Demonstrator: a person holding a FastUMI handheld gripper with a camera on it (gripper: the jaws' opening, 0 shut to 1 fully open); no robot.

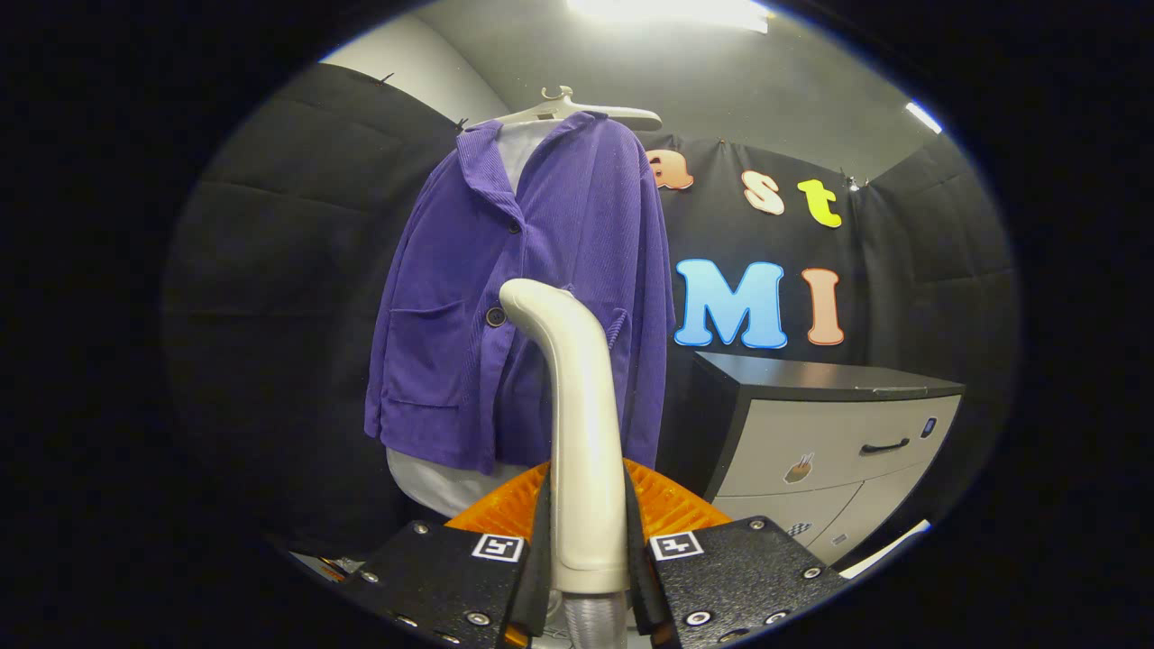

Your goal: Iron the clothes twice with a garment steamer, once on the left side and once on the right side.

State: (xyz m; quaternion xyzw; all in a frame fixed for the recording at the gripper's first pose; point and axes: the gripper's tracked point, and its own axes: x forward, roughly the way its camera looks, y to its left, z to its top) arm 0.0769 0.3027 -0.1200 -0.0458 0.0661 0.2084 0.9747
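Note:
A purple corduroy jacket hangs on a white hanger over a white shirt, straight ahead of me. My gripper is shut on the cream handle of the garment steamer, both fingers pressing its sides. The handle stands upright between the fingers, and its curved head points toward the jacket near the lower button, right of the button placket. I cannot tell whether the head touches the cloth. A ribbed hose leaves the handle's bottom end.
A low cabinet with a dark top, pale drawers and a dark drawer handle stands to the right of the jacket. Black padded walls close the booth on the left and behind.

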